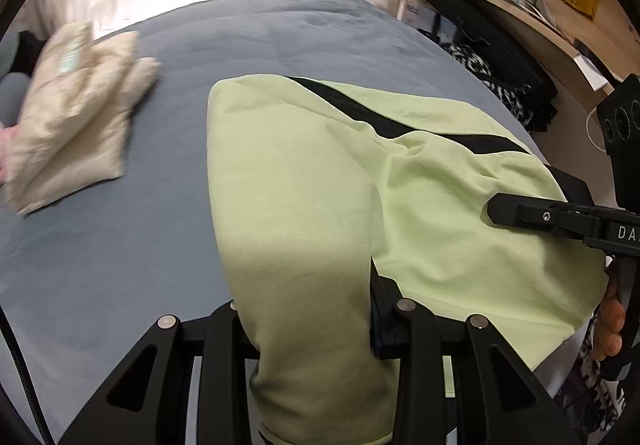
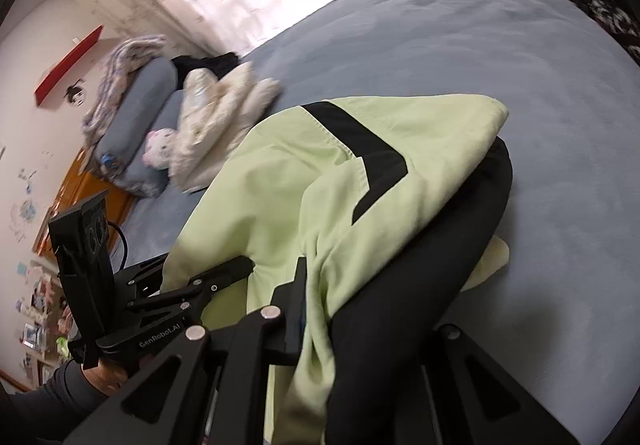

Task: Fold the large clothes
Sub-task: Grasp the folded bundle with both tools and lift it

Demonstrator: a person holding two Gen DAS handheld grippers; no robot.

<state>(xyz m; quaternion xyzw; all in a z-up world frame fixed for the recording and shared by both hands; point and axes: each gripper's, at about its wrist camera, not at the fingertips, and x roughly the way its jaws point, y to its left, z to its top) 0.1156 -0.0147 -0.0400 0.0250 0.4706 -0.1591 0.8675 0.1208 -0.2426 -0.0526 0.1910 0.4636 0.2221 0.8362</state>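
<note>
A light green garment (image 1: 304, 173) with a black stripe and a black part (image 2: 440, 245) lies half lifted over the blue-grey bed (image 1: 120, 245). My left gripper (image 1: 306, 297) is shut on a thick fold of the green cloth, which hides its fingertips. In the right wrist view my right gripper (image 2: 344, 309) is shut on bunched green and black cloth of the same garment (image 2: 304, 149). Each gripper shows in the other's view: the right gripper (image 1: 496, 211) over the garment's right side, the left gripper (image 2: 244, 267) at its left edge, held by a hand.
A folded cream quilted garment (image 1: 76, 117) (image 2: 216, 125) lies at the bed's far left, beside grey pillows (image 2: 136, 125) and a pink-and-white plush toy (image 2: 160, 149). A wooden shelf (image 1: 520, 5) and dark clothes (image 1: 500, 85) stand past the bed's right edge. Bare bed (image 2: 520, 65) stretches beyond the garment.
</note>
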